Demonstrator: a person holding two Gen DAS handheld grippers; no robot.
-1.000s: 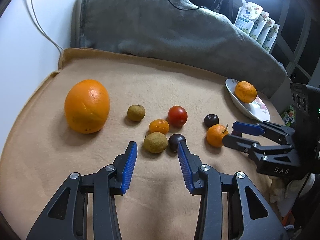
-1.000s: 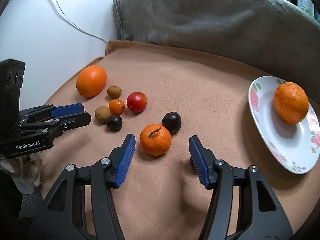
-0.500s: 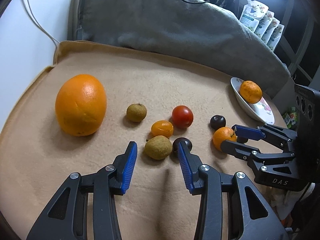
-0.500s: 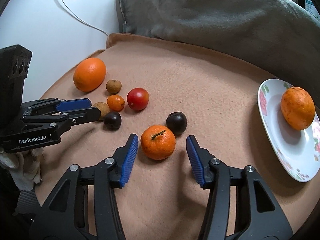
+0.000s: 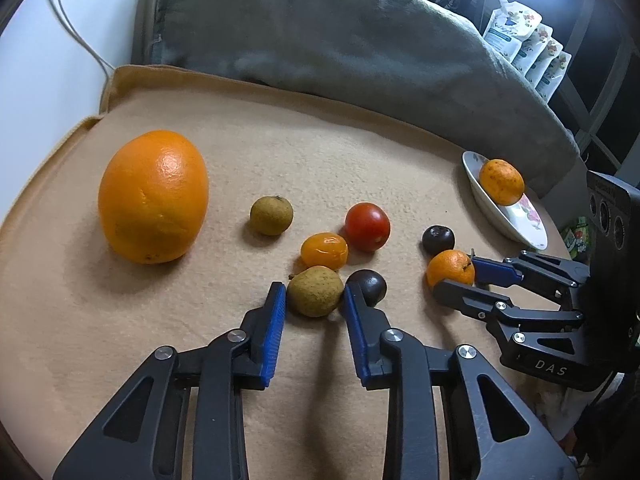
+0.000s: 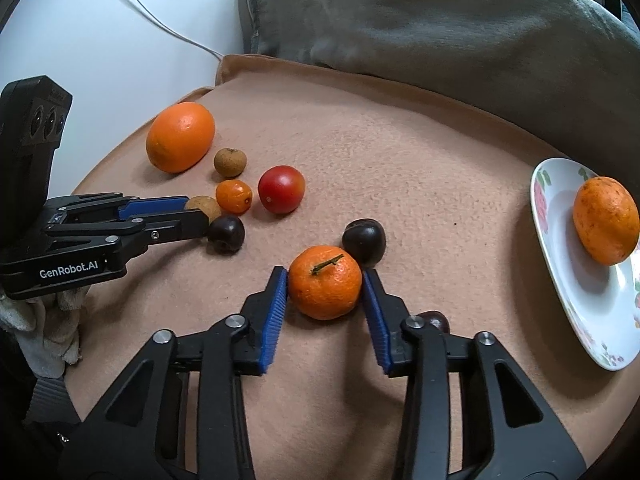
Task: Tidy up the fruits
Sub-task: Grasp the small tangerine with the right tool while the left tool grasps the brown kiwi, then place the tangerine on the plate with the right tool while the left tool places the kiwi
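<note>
One speckled orange fruit [image 6: 606,220] sits on my white floral plate [image 6: 560,236]; the left hand-held gripper [image 5: 314,300] is closing around a brown round longan [image 5: 315,291], the right hand-held gripper [image 6: 325,286] around a small stemmed mandarin [image 6: 325,282], with six fruits untouched.

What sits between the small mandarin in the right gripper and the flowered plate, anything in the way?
Nothing visible blocks it. The right gripper is closing around the small mandarin, and bare blanket runs from there to the flowered plate. A dark fruit touches the mandarin's far side, off that path.
</note>
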